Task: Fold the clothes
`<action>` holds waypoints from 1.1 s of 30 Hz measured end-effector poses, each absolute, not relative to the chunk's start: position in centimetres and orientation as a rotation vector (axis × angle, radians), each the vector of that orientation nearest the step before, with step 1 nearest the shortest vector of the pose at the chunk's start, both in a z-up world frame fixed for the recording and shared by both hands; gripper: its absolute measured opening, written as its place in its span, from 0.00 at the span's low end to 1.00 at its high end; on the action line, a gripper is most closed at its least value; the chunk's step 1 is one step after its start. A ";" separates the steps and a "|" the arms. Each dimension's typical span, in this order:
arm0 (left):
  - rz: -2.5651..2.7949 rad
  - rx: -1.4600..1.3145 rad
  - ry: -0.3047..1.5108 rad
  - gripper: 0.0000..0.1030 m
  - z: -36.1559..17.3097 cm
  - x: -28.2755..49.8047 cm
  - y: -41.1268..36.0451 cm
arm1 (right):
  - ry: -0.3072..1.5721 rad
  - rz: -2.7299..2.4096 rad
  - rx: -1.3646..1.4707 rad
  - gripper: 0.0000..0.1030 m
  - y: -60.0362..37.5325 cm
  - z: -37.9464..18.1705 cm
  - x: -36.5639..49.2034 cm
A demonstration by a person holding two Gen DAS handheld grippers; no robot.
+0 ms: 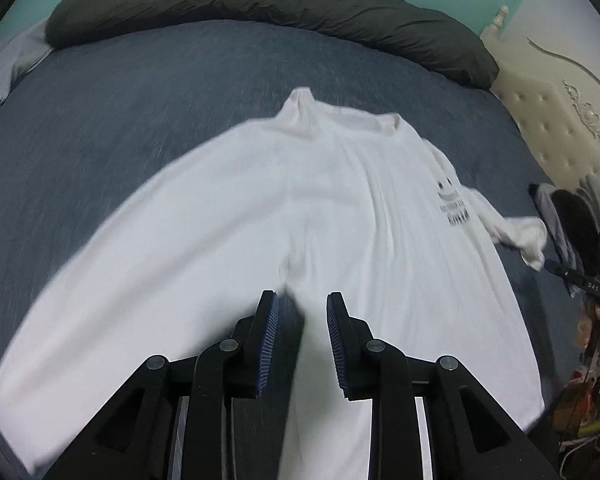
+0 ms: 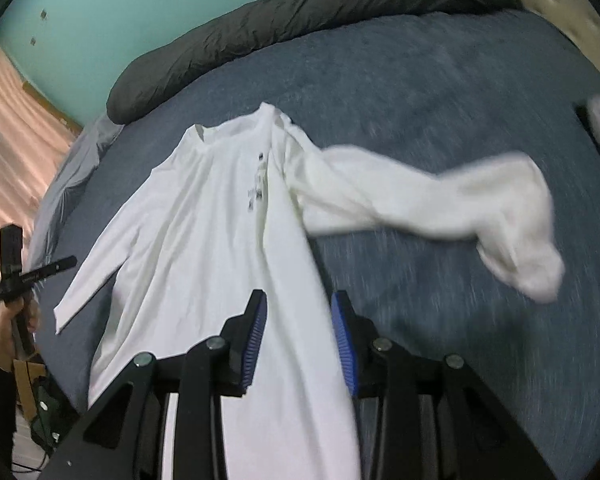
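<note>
A blue-grey bed (image 1: 180,128) fills both views, with a long dark grey bolster pillow (image 1: 260,4) along its far edge against a teal wall (image 2: 120,12). A white long-sleeved shirt (image 1: 300,208) lies spread face up on the bed, neck away from the cameras. One sleeve (image 2: 440,196) stretches out sideways across the bedding. A small dark chest print (image 1: 452,200) shows a smiley face above lettering too blurred to read. The left gripper (image 1: 302,312) hangs over the shirt's lower part, fingers apart and gripping nothing. The right gripper (image 2: 298,312) hangs above the shirt's side edge, likewise spread and empty.
</note>
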State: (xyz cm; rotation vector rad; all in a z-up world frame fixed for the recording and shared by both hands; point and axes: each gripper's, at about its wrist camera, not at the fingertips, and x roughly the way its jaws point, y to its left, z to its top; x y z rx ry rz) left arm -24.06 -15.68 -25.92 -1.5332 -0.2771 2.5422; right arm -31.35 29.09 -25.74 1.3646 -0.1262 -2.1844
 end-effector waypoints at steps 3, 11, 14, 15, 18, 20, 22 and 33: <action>2.534 -1.537 -0.293 0.29 -26.7 -28.8 -15.7 | -0.097 -2.180 1.346 0.34 26.6 -26.2 -35.3; 2.556 -1.545 -0.325 0.40 -28.7 -37.9 -16.2 | -0.008 -2.178 1.315 0.46 20.0 -28.2 -43.4; 2.555 -1.560 -0.317 0.40 -29.5 -40.2 -16.2 | 0.031 -2.174 1.315 0.46 17.8 -29.0 -45.2; 2.556 -1.565 -0.316 0.41 -29.8 -40.9 -16.3 | 0.043 -2.173 1.315 0.46 17.0 -29.2 -45.7; 2.564 -1.572 -0.319 0.41 -30.7 -43.1 -16.5 | 0.062 -2.172 1.298 0.46 15.1 -29.5 -47.4; 2.570 -1.568 -0.313 0.41 -31.1 -44.4 -16.5 | 0.067 -2.167 1.292 0.46 14.2 -29.6 -48.5; 2.571 -1.564 -0.301 0.41 -31.6 -45.7 -16.3 | 0.088 -2.169 1.289 0.46 13.3 -29.9 -49.8; 2.553 -1.568 -0.229 0.41 -34.1 -50.2 -15.9 | 0.181 -2.179 1.270 0.47 9.5 -31.7 -55.4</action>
